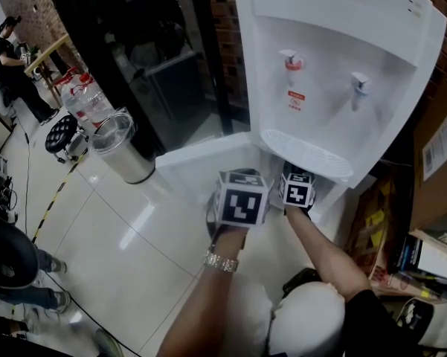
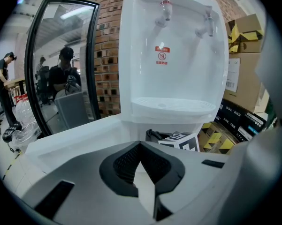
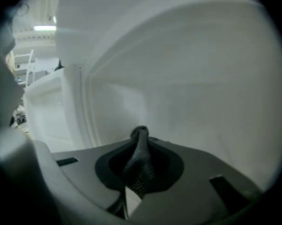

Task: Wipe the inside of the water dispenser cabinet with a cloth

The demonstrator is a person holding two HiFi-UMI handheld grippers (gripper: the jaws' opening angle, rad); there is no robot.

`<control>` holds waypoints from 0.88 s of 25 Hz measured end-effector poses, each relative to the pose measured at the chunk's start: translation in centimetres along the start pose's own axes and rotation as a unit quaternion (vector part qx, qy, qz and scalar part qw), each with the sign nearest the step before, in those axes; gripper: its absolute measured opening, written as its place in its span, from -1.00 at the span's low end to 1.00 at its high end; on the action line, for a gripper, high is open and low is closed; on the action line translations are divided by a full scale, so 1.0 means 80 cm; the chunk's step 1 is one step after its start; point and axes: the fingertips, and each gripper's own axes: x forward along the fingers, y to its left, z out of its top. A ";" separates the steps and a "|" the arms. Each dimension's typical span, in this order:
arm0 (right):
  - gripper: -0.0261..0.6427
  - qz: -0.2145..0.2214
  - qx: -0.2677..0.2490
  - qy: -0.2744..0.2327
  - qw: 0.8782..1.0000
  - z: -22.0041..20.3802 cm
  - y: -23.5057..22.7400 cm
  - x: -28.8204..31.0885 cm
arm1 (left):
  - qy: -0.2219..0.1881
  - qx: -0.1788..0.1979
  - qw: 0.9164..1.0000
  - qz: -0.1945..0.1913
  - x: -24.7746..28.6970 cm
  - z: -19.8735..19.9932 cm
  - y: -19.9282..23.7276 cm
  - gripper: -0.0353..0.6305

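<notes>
The white water dispenser (image 1: 335, 65) stands with its lower cabinet door (image 1: 201, 158) swung open to the left. My right gripper (image 3: 140, 135) is inside the cabinet under the drip tray (image 1: 305, 153). It is shut on a dark grey knitted cloth (image 3: 141, 161), close to the white inner wall (image 3: 192, 88). In the head view only its marker cube (image 1: 297, 190) shows. My left gripper (image 2: 141, 146) is shut with nothing between its pads, just outside the cabinet opening and left of the right gripper's cube (image 2: 180, 141). It points at the dispenser front (image 2: 173, 55).
A steel bin (image 1: 119, 147) and a large water bottle (image 1: 85, 99) stand on the tiled floor to the left. Cardboard boxes (image 1: 439, 162) crowd the dispenser's right side. A dark glass door (image 2: 61, 64) is behind on the left. A person (image 1: 11, 58) stands far left.
</notes>
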 end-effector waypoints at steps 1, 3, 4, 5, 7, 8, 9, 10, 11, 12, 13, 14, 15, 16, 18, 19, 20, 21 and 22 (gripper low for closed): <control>-0.84 -0.026 0.005 0.006 1.000 -0.004 -0.017 0.000 | 0.000 0.000 1.000 0.000 0.000 0.000 0.000 -0.88; -0.84 -0.065 0.013 0.005 0.998 0.001 -0.042 -0.009 | -0.003 0.001 1.000 -0.002 -0.001 0.003 -0.002 -0.88; -0.84 -0.078 0.019 0.002 0.997 0.005 -0.051 -0.013 | -0.004 0.003 1.000 -0.004 -0.002 0.005 -0.003 -0.88; -0.84 -0.087 0.026 0.000 0.996 0.008 -0.057 -0.017 | -0.005 0.004 1.000 -0.005 -0.002 0.006 -0.005 -0.88; -0.84 -0.093 0.037 -0.001 0.995 0.009 -0.063 -0.020 | -0.005 0.006 1.000 -0.007 -0.002 0.007 -0.008 -0.88; -0.84 -0.094 0.040 0.001 0.995 0.007 -0.063 -0.020 | -0.005 0.007 1.000 -0.007 -0.002 0.007 -0.009 -0.88; -0.84 -0.094 0.044 0.005 0.995 0.004 -0.063 -0.020 | -0.005 0.007 1.000 -0.008 -0.002 0.007 -0.009 -0.88; -0.84 -0.089 0.045 0.008 0.995 0.001 -0.060 -0.019 | -0.004 0.007 1.000 -0.008 -0.002 0.007 -0.010 -0.88; -0.84 -0.072 0.044 0.005 0.996 0.004 -0.049 -0.018 | -0.004 0.007 1.000 -0.009 -0.003 0.007 -0.010 -0.88; -0.84 -0.044 0.038 -0.004 0.998 0.012 -0.031 -0.018 | -0.004 0.008 1.000 -0.009 -0.004 0.007 -0.011 -0.88; -0.84 -0.014 0.032 -0.010 0.999 0.017 -0.013 -0.018 | -0.004 0.008 1.000 -0.009 -0.004 0.007 -0.012 -0.88; -0.84 0.008 0.023 -0.011 1.000 0.016 0.001 -0.016 | -0.004 0.009 1.000 -0.010 -0.005 0.007 -0.012 -0.88; -0.84 0.022 0.015 -0.008 1.000 0.013 0.011 -0.014 | -0.004 0.009 1.000 -0.010 -0.005 0.007 -0.013 -0.88; -0.84 0.030 0.010 -0.004 0.999 0.009 0.018 -0.013 | -0.003 0.009 1.000 -0.010 -0.005 0.006 -0.012 -0.88; -0.84 0.025 0.016 0.009 1.000 -0.002 0.013 -0.008 | -0.002 0.009 1.000 -0.009 -0.006 0.005 -0.011 -0.88; -0.84 0.011 0.023 0.016 1.000 -0.008 0.002 -0.006 | -0.002 0.008 1.000 -0.008 -0.006 0.005 -0.011 -0.88; -0.84 -0.007 0.029 0.021 0.999 -0.010 -0.012 -0.006 | -0.002 0.008 1.000 -0.007 -0.006 0.004 -0.010 -0.88; -0.84 -0.026 0.032 0.022 0.999 -0.010 -0.026 -0.008 | -0.002 0.008 1.000 -0.006 -0.006 0.004 -0.010 -0.88; -0.84 -0.046 0.037 0.023 0.998 -0.010 -0.040 -0.011 | -0.002 0.009 1.000 -0.006 -0.006 0.004 -0.010 -0.88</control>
